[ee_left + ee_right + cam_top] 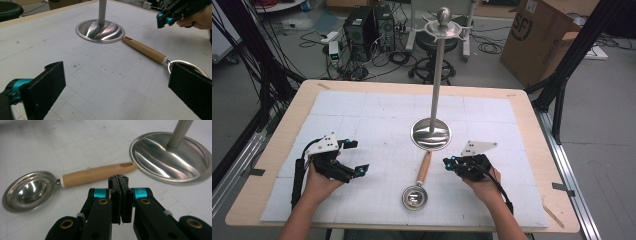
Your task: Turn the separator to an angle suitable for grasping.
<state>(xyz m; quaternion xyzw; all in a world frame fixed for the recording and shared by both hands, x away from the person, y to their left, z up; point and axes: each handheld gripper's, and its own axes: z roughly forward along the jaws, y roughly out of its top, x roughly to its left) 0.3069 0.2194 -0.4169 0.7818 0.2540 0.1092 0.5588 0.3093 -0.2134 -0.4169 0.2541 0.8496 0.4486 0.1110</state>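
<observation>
Between my wide-open left gripper (112, 87) jaws: bare white mat (362, 125), nothing held. Just past my right gripper (119, 195), jaws pressed flat together and empty: one ladle (62, 185), lying flat, probably awaiting pickup. Bowl polished steel, round, shallow; handle pale wood, tapered, slotted at its tip for hanging. Tip touches the stand (432, 132): domed mirror-steel base, slim upright pole, hooked crown.
</observation>
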